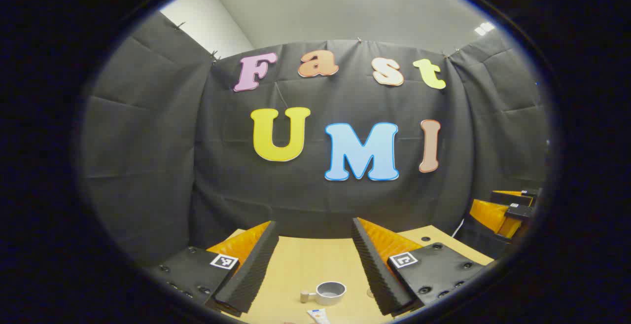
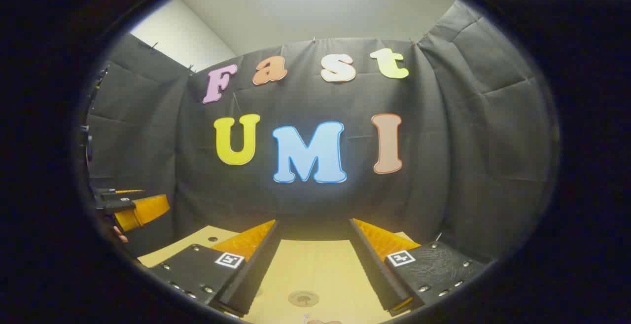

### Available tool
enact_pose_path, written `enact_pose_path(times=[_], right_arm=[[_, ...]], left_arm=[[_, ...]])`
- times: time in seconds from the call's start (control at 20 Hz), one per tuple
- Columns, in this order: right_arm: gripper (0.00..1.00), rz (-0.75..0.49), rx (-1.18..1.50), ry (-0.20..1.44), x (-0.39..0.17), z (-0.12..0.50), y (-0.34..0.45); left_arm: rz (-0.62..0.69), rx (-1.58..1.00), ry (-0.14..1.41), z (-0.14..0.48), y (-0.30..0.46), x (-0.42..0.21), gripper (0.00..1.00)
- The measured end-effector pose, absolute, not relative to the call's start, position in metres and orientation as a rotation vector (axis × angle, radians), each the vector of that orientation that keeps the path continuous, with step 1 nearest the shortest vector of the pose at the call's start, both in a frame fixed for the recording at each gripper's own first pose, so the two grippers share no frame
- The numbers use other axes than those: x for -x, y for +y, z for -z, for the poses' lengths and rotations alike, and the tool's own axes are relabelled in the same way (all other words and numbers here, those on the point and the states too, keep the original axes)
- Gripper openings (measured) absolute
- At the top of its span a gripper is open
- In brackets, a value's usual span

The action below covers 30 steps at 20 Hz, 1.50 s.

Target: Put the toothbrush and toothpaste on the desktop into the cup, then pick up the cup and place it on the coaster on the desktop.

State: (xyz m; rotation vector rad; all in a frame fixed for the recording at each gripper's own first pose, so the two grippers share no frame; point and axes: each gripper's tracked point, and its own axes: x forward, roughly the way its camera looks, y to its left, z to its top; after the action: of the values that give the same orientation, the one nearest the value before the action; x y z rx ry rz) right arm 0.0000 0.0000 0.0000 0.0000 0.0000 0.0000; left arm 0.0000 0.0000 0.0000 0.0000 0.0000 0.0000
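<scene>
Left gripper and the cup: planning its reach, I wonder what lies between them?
Bare desktop, in the left gripper view; the open left gripper hangs above the cup, toothpaste nearer the camera.

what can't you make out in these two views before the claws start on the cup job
- Toothpaste, left gripper view: cut off by the bottom edge, just one end shows.
- Toothbrush: a small pale tip at the bottom edge of the right gripper view may be it; too small to tell.
- Coaster, right gripper view: its pattern is too small to read.
- Cup: inside hidden by its rim.
</scene>
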Motion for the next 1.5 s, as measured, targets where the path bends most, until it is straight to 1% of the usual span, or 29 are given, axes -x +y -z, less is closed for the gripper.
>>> enact_pose_path(times=[0.25, 0.45, 0.65, 0.7, 0.75, 0.9, 1.1, 1.15, 1.2, 1.25, 1.3, 1.5], right_arm=[[0.90, -0.014, 0.006, 0.021, 0.002, 0.006, 0.001], [0.89, -0.034, 0.008, 0.044, 0.003, 0.014, 0.005], [0.90, -0.050, 0.001, 0.082, 0.011, 0.029, 0.010], [0.89, -0.051, 0.002, 0.090, 0.014, 0.032, 0.011], [0.90, -0.053, 0.001, 0.098, 0.014, 0.033, 0.012], [0.90, -0.057, -0.004, 0.116, 0.018, 0.035, 0.014], [0.90, -0.053, -0.019, 0.154, 0.018, 0.043, 0.016], [0.89, -0.052, -0.017, 0.171, 0.017, 0.047, 0.016], [0.90, -0.052, -0.017, 0.189, 0.017, 0.053, 0.017], [0.90, -0.049, -0.019, 0.208, 0.016, 0.058, 0.017], [0.90, -0.040, -0.023, 0.236, 0.016, 0.067, 0.015], [0.90, -0.019, -0.038, 0.462, 0.018, 0.129, 0.009]], left_arm=[[-0.008, 0.002, 0.042, 0.012, -0.003, -0.007, 0.93], [-0.005, -0.020, 0.047, 0.016, -0.009, 0.008, 0.93], [0.000, -0.011, 0.085, 0.029, -0.004, 0.016, 0.93], [-0.003, 0.000, 0.098, 0.032, -0.003, 0.018, 0.95], [-0.007, 0.008, 0.106, 0.035, 0.000, 0.020, 0.93], [-0.019, 0.023, 0.120, 0.039, 0.005, 0.023, 0.93], [-0.019, 0.043, 0.194, 0.066, 0.001, 0.016, 0.93], [-0.023, 0.049, 0.216, 0.075, 0.000, 0.014, 0.93], [-0.018, 0.059, 0.237, 0.085, -0.003, 0.011, 0.96], [-0.011, 0.069, 0.260, 0.095, -0.007, 0.010, 0.93], [-0.002, 0.076, 0.290, 0.106, -0.011, 0.008, 0.93], [-0.006, 0.084, 0.470, 0.176, -0.012, 0.001, 0.94]])
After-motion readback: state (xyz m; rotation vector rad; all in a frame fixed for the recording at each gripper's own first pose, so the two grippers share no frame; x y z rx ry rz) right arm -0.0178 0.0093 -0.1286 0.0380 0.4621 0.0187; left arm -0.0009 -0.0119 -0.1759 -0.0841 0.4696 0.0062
